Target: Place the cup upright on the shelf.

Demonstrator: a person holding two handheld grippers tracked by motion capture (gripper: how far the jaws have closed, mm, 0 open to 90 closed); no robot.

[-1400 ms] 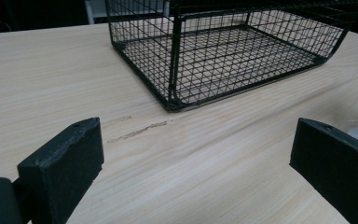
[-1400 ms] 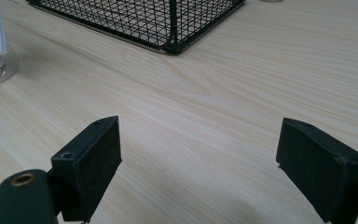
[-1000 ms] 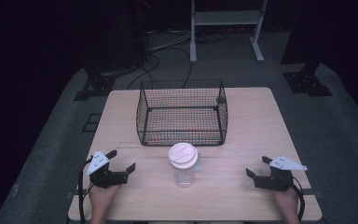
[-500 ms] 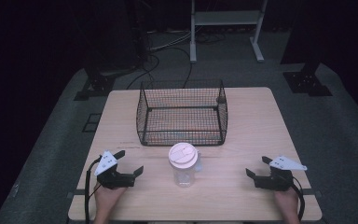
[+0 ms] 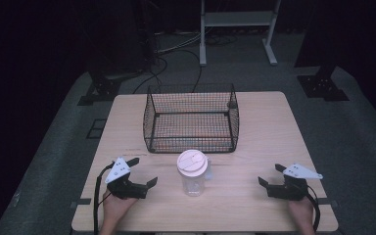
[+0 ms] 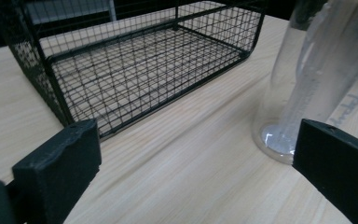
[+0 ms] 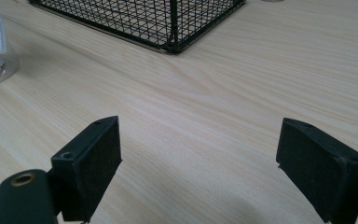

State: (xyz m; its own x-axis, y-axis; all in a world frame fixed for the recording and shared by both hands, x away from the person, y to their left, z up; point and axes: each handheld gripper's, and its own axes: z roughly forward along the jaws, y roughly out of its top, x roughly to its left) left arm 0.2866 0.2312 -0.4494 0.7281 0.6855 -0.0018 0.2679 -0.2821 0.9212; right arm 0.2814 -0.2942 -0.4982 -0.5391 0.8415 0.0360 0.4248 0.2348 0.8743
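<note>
Nothing is seen to be done yet. The lidded clear jug (image 5: pixel 193 172) stands at lower centre on the worktop (image 5: pixel 264 147), just in front of the empty wire basket (image 5: pixel 191 118). Left tongs (image 5: pixel 144 173) and right tongs (image 5: pixel 269 175) are held apart, gripping nothing, either side of it.

Faint scale marks + blurred lettering on clear jug (image 6: pixel 321 79), unreadable

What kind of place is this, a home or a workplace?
Probably a lab or recording studio, not a home. A bare wooden table stands on grey floor amid dark surroundings, cables trail behind it, and black stand feet flank it. On it sit a wire basket and a lidded clear pitcher.
</note>
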